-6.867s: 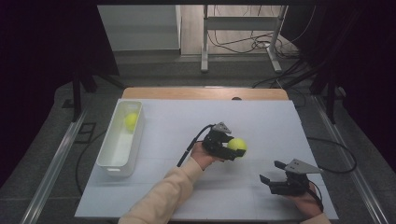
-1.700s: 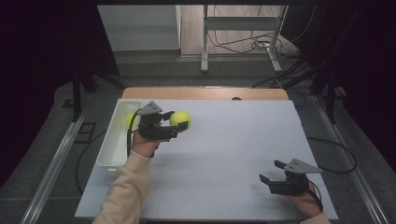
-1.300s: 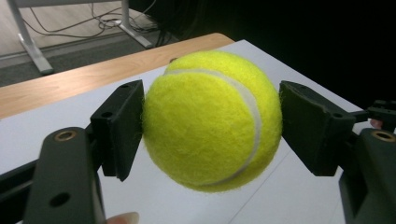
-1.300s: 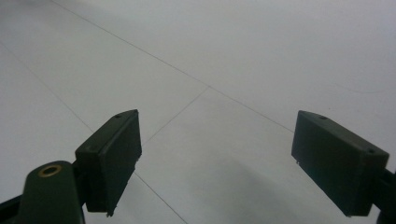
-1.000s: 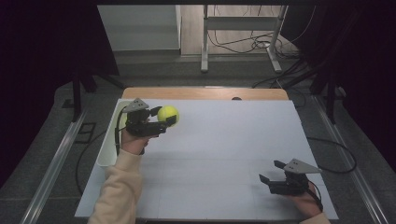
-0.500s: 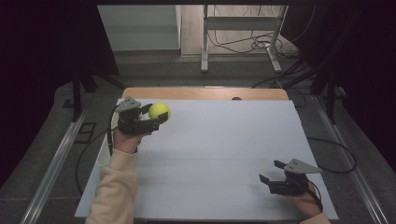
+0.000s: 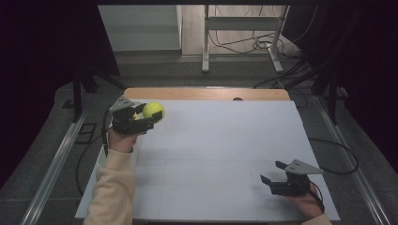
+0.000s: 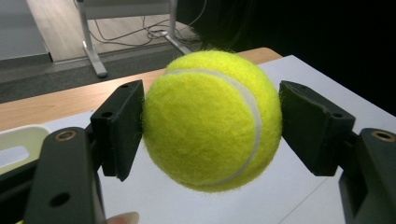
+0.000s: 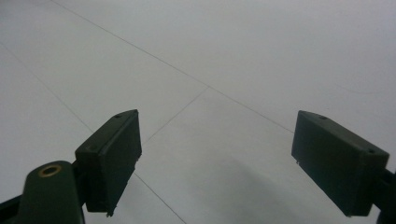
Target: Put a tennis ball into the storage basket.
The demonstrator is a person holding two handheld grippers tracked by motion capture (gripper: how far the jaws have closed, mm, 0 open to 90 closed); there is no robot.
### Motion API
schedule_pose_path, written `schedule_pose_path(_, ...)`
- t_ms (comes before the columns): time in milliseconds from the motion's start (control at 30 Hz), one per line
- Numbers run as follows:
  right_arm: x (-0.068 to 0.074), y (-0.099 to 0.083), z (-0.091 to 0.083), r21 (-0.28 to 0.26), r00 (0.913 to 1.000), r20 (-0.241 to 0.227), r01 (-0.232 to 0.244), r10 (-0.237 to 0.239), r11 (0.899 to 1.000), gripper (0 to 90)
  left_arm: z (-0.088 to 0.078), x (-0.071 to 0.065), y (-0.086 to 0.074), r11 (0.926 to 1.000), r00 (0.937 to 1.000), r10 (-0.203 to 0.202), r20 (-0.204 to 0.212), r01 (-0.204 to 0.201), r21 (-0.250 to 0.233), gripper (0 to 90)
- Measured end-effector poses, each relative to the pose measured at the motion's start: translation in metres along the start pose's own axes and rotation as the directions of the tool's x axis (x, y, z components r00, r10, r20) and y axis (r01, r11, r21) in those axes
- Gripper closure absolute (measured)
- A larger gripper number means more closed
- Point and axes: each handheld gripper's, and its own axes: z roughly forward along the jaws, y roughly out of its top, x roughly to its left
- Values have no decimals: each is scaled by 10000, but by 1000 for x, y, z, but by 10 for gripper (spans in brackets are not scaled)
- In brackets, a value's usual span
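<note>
left tool (image 7: pixel 151 118) pinching tennis ball (image 7: pixel 153 110), pads (image 8: pixel 120 126) pressed on both flanks of the felt, seam facing camera. ball held clear above far-left corner of bench (image 7: pixel 220 154), just right of the pale tray (image 8: pixel 16 148) seen at the edge in left gripper view. tray mostly hidden under hand and tool in high view. right tool (image 7: pixel 276 176) spread, nothing between the jaws, resting low at near-right of bench, well apart from ball.

step in hand, by judgement: carrying ball to tray. to do well: keep the pinch firm through ball's middle, bring ball over tray's open top before lowering, let go low inside the walls to avoid bounce-out. watch for second ball possibly already in tray; cannot tell from here.
</note>
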Motion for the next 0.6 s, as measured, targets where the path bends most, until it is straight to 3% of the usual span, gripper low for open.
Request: schedule_pose_path(600,0,0,0,-1,10000,42,-40,40,10000,164,-17,18,-5,9996,9965,-268,-794,263,-84,265)
